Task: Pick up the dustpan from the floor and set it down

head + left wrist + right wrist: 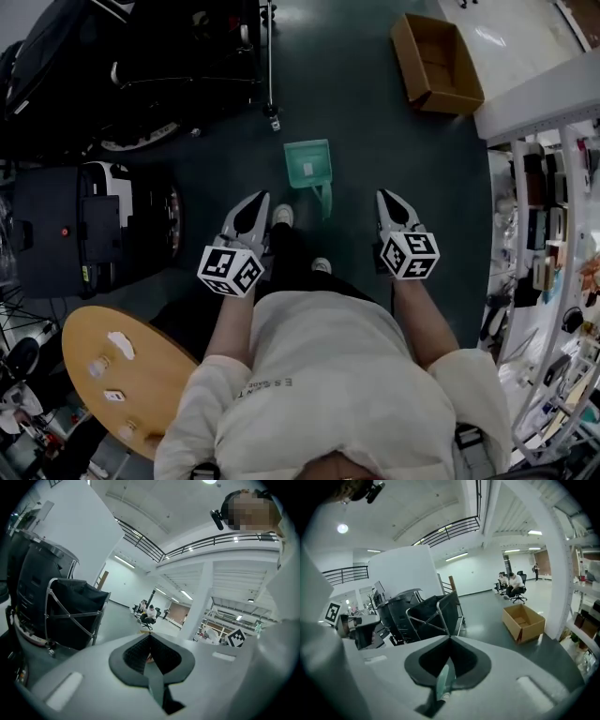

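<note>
The green dustpan (307, 163) lies on the dark floor ahead of my feet, its handle pointing back toward me. My left gripper (261, 196) hangs above the floor to the dustpan's near left, jaws together, nothing in them. My right gripper (382, 194) is level with it on the dustpan's near right, also shut and empty, apart from the handle. In the left gripper view the left gripper (150, 635) has its tips meeting. In the right gripper view the right gripper (450, 637) is closed too, and a teal sliver of the dustpan (444, 682) shows through the slit below the tips.
An open cardboard box (436, 61) sits on the floor at the far right, by white shelving (553, 234). Black fabric carts (141, 66) and a black machine (84, 230) crowd the left. A round wooden table (122, 375) stands at my near left.
</note>
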Action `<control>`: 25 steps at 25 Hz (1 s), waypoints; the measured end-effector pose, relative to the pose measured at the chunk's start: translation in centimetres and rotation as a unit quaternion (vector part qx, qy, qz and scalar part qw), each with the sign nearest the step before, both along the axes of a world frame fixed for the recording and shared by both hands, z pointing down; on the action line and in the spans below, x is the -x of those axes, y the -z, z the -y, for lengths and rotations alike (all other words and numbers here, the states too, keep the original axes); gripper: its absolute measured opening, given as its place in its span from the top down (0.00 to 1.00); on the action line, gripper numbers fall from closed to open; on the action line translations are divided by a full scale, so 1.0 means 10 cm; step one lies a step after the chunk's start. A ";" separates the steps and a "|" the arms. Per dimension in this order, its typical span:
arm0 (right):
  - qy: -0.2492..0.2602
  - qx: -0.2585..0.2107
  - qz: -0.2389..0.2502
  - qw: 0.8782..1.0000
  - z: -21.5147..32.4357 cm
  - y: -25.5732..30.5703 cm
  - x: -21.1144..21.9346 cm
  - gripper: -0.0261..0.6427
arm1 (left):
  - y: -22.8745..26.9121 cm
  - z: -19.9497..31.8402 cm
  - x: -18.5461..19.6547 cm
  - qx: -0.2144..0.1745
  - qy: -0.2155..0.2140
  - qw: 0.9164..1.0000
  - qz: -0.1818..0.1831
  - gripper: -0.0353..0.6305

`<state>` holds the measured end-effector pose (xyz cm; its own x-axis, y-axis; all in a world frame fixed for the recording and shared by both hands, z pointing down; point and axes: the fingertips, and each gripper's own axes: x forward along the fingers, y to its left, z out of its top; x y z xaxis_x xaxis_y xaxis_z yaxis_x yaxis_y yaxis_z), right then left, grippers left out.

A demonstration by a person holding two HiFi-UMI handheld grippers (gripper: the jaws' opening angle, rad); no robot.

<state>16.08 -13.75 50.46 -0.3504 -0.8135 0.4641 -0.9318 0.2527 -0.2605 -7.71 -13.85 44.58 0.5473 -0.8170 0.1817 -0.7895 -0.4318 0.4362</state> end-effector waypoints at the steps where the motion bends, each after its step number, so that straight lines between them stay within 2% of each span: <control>1: 0.002 0.002 0.005 1.000 -0.07 0.00 -0.04 0.97 | 0.03 -0.05 -0.01 -0.003 0.003 1.000 0.000 0.92; 6: 0.017 -0.001 0.015 1.000 -0.35 0.02 -0.15 0.97 | 0.10 -0.28 0.00 -0.016 0.021 1.000 0.009 0.92; 13: 0.062 -0.061 0.000 0.996 -0.61 0.43 -0.14 0.97 | 0.25 -0.69 -0.17 -0.029 0.026 0.999 0.020 0.92; 21: 0.057 -0.078 0.008 0.995 -1.22 0.67 -0.17 0.97 | 0.42 -1.35 -0.31 -0.040 0.009 0.999 0.017 0.92; 25: 0.052 -0.077 0.006 0.996 -1.78 0.69 -0.15 0.97 | 0.45 -1.93 -0.27 -0.042 0.013 0.999 0.010 0.92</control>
